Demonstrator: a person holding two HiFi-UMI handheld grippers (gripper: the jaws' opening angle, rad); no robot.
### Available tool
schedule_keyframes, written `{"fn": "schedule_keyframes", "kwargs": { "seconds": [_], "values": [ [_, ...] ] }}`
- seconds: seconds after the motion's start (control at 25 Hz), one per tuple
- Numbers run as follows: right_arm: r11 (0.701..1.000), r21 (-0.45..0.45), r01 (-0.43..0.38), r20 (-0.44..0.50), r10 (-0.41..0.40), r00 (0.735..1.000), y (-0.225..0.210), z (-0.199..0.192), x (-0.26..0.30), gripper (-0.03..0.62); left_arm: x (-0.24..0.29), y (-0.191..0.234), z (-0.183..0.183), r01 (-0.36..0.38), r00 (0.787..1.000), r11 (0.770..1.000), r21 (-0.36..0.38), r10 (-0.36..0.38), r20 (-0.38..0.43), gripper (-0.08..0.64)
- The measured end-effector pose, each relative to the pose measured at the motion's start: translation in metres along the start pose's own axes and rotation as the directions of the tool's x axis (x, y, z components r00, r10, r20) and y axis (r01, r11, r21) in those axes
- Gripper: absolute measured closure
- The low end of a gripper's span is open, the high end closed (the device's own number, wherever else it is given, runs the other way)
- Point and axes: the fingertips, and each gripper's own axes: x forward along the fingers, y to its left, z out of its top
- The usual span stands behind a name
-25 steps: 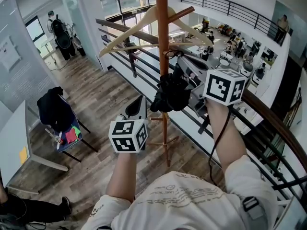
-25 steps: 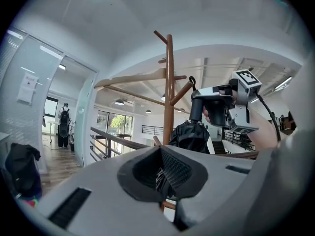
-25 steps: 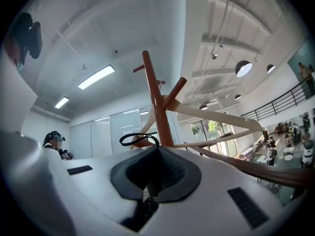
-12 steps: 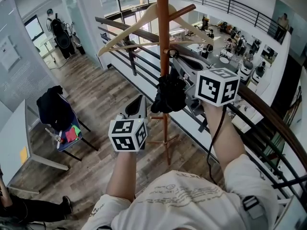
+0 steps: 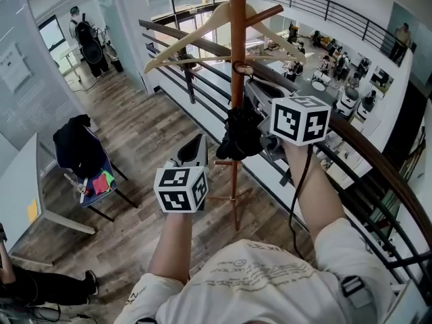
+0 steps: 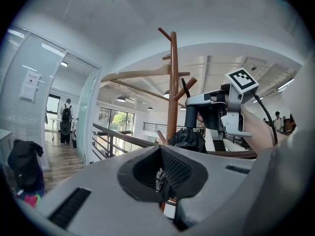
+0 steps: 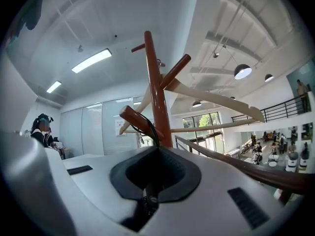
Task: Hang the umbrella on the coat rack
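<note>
Presently noting right gripper (image 7: 153, 173) with fingers pinched on the top end of the folded black umbrella (image 5: 241, 133). Seeing its thin strap (image 7: 151, 129) run up from the fingertips and loop over a peg (image 7: 130, 118) of the coat rack (image 5: 237, 59), with the bundle hanging below the fingers, just beside the pole. Logging a wooden hanger (image 7: 216, 100) above them. Finding left gripper (image 5: 194, 150) lower, fingers pressed together on nothing, apart from the umbrella.

The right gripper (image 5: 253, 93) carries the umbrella (image 5: 241, 132) a little leftward, now closer to the coat rack (image 5: 237, 19) pole.
</note>
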Motion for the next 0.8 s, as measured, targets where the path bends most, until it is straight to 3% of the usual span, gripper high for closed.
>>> {"fn": "schedule_keyframes", "kwargs": {
  "seconds": [0.52,0.8],
  "values": [
    [1.000,0.030,-0.001,-0.060,0.002,0.998,-0.009,-0.037,0.011,0.586,-0.008,0.005,-0.006,-0.024,1.000,1.000,0.001,0.024,-0.014,0.555],
    [0.999,-0.041,-0.013,-0.051,0.011,0.999,-0.007,-0.041,0.006,0.584,-0.007,-0.003,-0.006,-0.023,1.000,1.000,0.008,0.023,-0.021,0.555]
  ]
}}
